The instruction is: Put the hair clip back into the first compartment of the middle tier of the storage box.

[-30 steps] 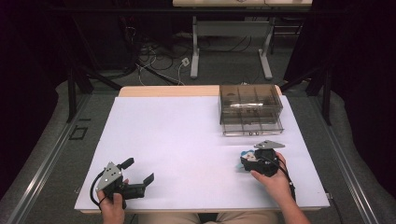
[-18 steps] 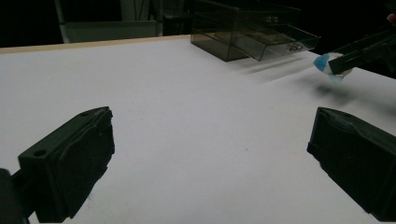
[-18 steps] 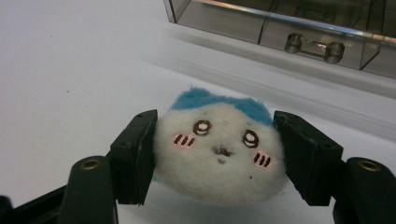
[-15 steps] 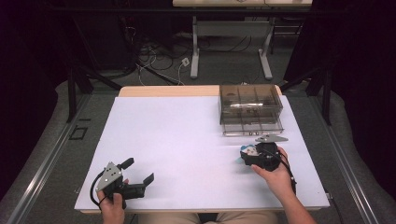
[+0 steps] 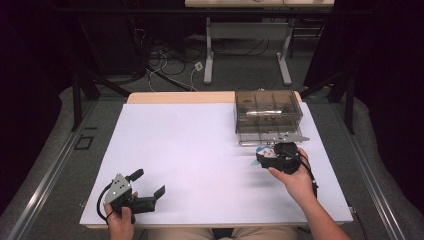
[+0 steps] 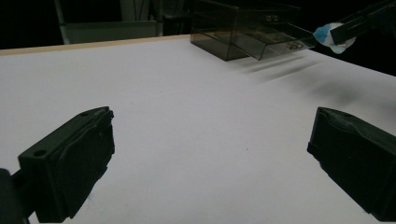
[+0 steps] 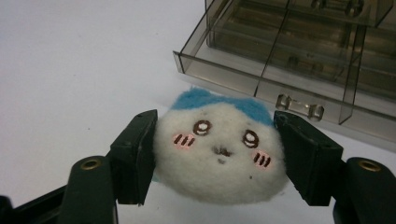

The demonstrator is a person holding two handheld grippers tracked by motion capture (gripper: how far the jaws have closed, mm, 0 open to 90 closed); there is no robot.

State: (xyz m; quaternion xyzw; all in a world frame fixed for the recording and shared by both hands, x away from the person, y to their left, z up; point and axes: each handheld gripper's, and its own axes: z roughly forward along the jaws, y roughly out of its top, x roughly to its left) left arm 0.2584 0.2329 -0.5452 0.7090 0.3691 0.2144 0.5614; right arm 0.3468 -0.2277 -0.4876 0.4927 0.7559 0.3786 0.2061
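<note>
the right gripper (image 7: 219, 158) has its jaws clamped on the cheeks of a small white-and-blue plush face toy (image 7: 219, 149), likely light and squashy, best held across its middle, while the left gripper (image 5: 145, 192) has its jaws wide and empty.

High view looks forward and down on your whole table (image 5: 200, 150). Your left gripper view sits low, facing across to the smoked drawer box (image 6: 243, 32). Right gripper view is close up on that same box (image 7: 299, 60).

Fuzzy plush toy (image 7: 219, 149), glossy plastic box (image 7: 299, 56)
</note>
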